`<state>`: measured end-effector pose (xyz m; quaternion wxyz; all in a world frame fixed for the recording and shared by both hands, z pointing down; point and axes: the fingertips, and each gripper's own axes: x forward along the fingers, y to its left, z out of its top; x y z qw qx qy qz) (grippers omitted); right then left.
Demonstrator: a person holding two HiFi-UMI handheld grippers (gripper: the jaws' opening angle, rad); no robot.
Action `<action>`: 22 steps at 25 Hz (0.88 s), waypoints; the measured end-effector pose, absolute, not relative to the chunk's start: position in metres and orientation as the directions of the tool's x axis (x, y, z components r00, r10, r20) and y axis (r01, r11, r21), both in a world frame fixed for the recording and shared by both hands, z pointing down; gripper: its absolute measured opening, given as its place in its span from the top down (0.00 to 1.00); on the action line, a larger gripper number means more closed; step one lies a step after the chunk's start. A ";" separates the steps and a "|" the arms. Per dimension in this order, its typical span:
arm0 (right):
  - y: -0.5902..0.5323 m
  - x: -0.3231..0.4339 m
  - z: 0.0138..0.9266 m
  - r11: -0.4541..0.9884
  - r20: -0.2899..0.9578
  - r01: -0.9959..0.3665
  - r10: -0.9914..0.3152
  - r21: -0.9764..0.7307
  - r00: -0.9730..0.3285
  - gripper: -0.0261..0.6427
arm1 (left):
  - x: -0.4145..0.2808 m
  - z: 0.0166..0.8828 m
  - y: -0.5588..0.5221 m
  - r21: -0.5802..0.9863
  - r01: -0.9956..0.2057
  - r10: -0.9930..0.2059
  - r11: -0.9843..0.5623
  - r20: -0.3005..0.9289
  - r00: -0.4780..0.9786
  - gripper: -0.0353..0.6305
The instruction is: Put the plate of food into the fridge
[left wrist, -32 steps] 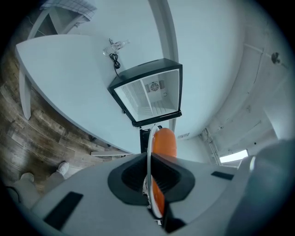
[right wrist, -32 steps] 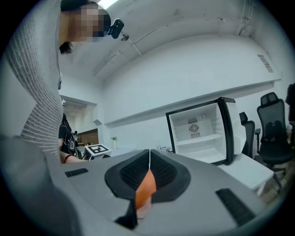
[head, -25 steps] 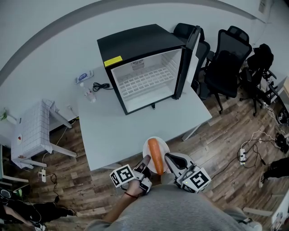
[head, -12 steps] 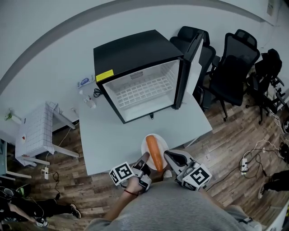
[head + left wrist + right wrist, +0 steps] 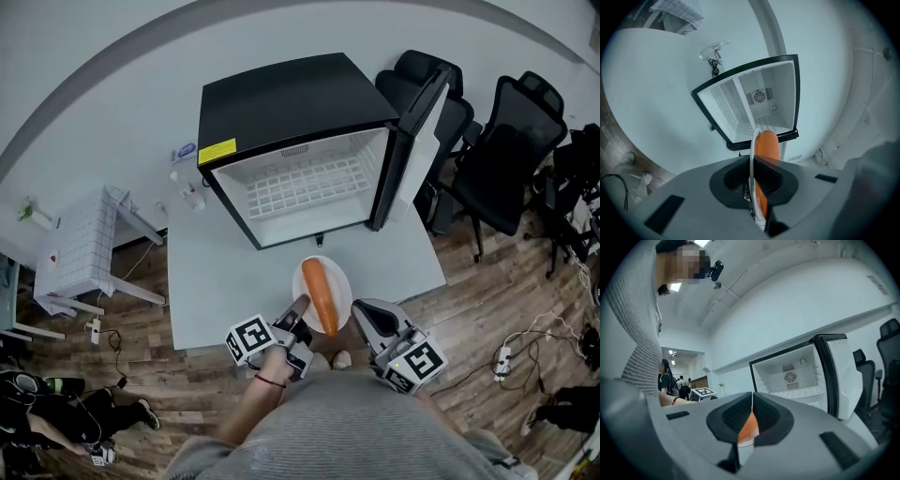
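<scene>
While both claws pinch it, the white plate with its long orange food hangs just above the near edge of the table. My left claw is clamped nearly shut on the plate's left rim, and my right claw likewise on its right rim. Beyond stands the fridge, its door swung wide. I judge the lift done; carrying the plate inside and letting go remain.

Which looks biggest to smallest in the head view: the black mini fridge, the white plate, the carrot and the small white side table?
1. black mini fridge
2. small white side table, though it stands farther from the camera
3. white plate
4. carrot, lying on the plate and narrower than it
</scene>
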<state>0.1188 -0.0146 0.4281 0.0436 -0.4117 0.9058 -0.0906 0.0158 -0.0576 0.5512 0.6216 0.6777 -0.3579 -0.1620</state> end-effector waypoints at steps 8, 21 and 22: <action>-0.045 0.116 0.429 0.643 0.008 -0.741 -0.754 -0.192 -0.657 0.94 | 0.017 0.549 -0.105 0.965 -0.262 -0.695 0.027 0.207 0.689 0.91; -0.081 0.102 0.423 0.635 0.012 -0.752 -0.762 -0.179 -0.647 0.94 | 0.007 0.549 -0.149 0.964 -0.263 -0.686 0.040 0.218 0.694 0.91; -0.084 0.102 0.423 0.631 0.014 -0.754 -0.765 -0.182 -0.644 0.94 | 0.006 0.548 -0.153 0.964 -0.261 -0.688 0.041 0.217 0.693 0.91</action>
